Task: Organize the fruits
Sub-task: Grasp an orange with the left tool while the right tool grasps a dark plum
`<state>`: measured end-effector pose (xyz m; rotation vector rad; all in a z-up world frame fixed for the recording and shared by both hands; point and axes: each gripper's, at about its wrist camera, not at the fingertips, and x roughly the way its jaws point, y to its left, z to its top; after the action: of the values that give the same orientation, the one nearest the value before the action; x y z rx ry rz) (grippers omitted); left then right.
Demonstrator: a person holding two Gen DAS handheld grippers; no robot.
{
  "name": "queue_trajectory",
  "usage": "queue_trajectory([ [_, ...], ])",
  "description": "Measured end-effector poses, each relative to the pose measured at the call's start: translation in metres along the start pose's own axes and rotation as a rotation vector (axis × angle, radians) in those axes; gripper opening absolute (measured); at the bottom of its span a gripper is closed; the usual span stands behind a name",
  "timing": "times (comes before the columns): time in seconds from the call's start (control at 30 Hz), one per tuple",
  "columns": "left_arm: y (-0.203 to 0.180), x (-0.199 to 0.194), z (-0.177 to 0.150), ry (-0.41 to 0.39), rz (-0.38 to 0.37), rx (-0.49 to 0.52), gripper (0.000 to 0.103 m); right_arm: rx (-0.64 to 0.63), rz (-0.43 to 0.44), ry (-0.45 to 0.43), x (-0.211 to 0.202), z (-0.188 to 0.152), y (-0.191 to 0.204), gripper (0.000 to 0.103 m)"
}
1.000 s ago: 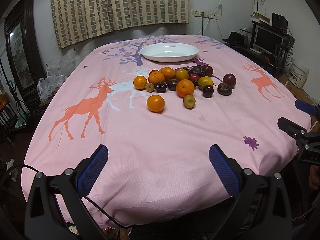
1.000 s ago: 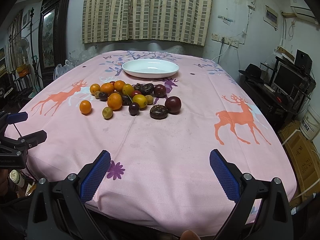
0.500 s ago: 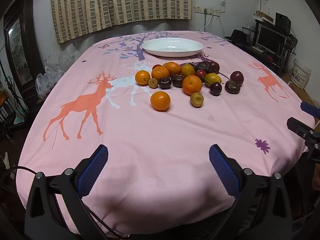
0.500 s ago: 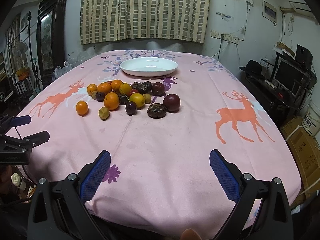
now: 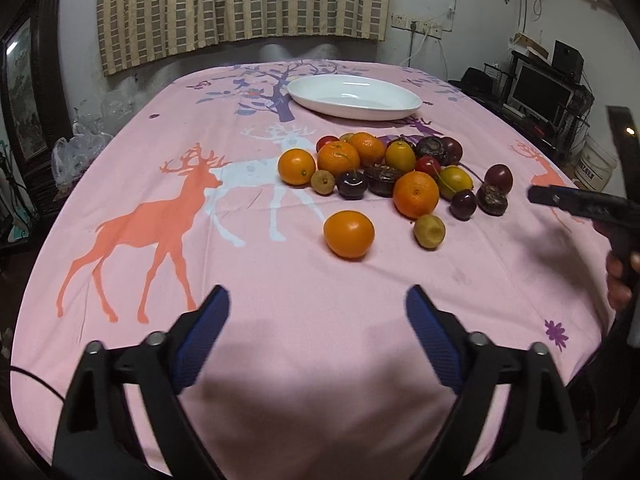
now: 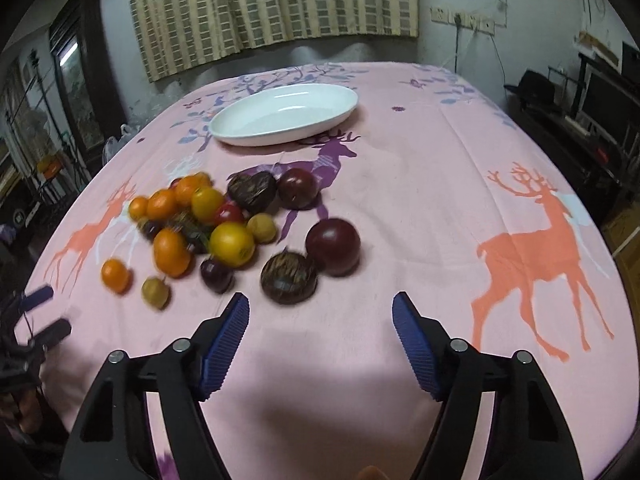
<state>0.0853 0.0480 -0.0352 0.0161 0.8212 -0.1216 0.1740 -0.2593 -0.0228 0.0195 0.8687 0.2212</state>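
Fruits (image 5: 384, 176) heaped mid-table on pink deer tablecloth (image 5: 280, 340), just short of the white dish (image 5: 354, 98).
Right wrist view blurs the pile's left side; back fruits overlap, kinds indistinct. Left gripper (image 5: 318, 320) and right gripper (image 6: 320, 320) both hover low over bare cloth, jaws spread wide, holding nothing. One orange (image 5: 349, 234) lies apart, nearest the left gripper.

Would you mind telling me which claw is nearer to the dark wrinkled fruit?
Right. The right claw, open, sits just short of the dark wrinkled fruit. The left claw, also open, is farther off, behind the lone orange.
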Motion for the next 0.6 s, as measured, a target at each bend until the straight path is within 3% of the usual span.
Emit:
queue_trajectory([
  [0.2, 0.005, 0.023, 0.02, 0.029, -0.058, 0.009, 0.073, 0.092, 0.027, 0.053, 0.043, 0.029, -0.013, 0.068],
  [0.27, 0.004, 0.029, 0.027, 0.031, -0.076, 0.019, 0.073, 0.104, 0.031, 0.065, 0.05, 0.032, -0.015, 0.064],
  [0.33, 0.002, 0.038, 0.034, 0.044, -0.084, 0.03, 0.072, 0.111, 0.058, 0.078, 0.057, 0.034, -0.015, 0.05],
  [0.43, -0.003, 0.053, 0.041, 0.078, -0.127, 0.043, 0.063, 0.118, 0.074, 0.092, 0.063, 0.033, -0.016, 0.047],
  [0.6, -0.01, 0.07, 0.046, 0.115, -0.159, 0.053, 0.063, 0.136, 0.088, 0.104, 0.069, 0.033, -0.021, 0.041],
])
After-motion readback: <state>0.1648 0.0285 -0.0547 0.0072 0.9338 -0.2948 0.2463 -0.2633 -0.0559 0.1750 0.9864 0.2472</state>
